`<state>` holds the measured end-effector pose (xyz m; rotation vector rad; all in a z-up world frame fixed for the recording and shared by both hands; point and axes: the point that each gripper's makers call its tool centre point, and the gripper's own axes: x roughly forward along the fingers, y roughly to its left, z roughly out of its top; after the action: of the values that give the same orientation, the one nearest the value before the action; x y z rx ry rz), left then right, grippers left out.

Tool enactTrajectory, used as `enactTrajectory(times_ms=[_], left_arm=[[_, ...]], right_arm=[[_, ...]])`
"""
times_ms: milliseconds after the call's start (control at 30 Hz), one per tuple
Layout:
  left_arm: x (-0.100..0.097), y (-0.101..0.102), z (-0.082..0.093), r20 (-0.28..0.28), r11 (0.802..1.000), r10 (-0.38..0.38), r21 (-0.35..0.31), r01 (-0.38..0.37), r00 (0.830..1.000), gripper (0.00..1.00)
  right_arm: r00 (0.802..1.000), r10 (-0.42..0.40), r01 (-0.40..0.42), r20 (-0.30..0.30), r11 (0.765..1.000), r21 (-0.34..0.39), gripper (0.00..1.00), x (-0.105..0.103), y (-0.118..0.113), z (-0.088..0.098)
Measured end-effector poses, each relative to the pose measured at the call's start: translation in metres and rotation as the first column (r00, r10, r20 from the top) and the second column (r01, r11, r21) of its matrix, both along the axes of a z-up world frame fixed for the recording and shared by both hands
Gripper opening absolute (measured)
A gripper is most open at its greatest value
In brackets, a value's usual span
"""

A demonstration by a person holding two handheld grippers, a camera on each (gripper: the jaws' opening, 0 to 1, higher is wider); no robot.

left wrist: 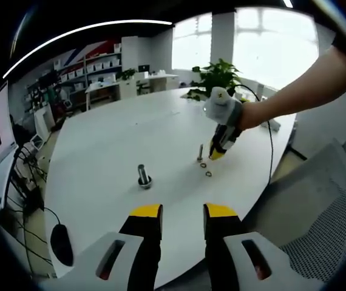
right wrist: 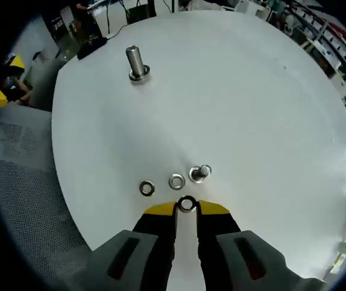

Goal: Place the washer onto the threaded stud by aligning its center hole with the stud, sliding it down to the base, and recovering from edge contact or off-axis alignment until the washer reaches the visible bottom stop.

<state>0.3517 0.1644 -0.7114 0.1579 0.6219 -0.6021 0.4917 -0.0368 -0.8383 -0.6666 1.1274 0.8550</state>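
Note:
A small threaded stud stands upright on the white table, just beyond my right gripper. That gripper is shut on a steel washer, held flat at its yellow tips, short of the stud and slightly left of it. Two loose washers lie left of the stud. A larger stud with a washer at its base stands farther off. In the left gripper view, my left gripper hangs open near the table's edge, with the right gripper beside the small stud.
A grey mesh chair sits at the table's near edge, the same chair being at the left of the right gripper view. A black mouse and cables lie at the left edge. A potted plant stands at the far side.

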Motion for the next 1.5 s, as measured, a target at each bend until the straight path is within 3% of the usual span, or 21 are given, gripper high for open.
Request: enactTrajectory(times_ms=[200,367,600,1033,1500], left_arm=[[0.0,-0.001,0.0,0.0,1.0,-0.005,0.0,0.005,1.0,0.25],[0.0,-0.001,0.0,0.002,1.0,-0.008,0.004,0.008,1.0,0.25],[0.0,0.0,0.0,0.004,1.0,-0.008,0.007,0.008,1.0,0.25],[0.0,0.001,0.0,0.006,1.0,-0.004,0.012,0.004,1.0,0.25],[-0.001,0.0,-0.001,0.0,1.0,-0.004,0.009,0.004,1.0,0.25]], right_arm=[[0.999,-0.016,0.015,0.042,0.999,0.033,0.14,0.011,0.002,0.02],[0.998,0.008,-0.01,0.069,1.0,0.029,0.14,0.011,0.003,0.029],[0.995,-0.014,0.006,0.103,0.997,0.077,0.14,0.021,0.01,0.041],[0.994,0.046,-0.05,0.095,0.998,0.04,0.14,0.023,0.019,0.032],[0.998,0.046,-0.047,0.048,0.999,0.013,0.14,0.025,0.02,0.017]])
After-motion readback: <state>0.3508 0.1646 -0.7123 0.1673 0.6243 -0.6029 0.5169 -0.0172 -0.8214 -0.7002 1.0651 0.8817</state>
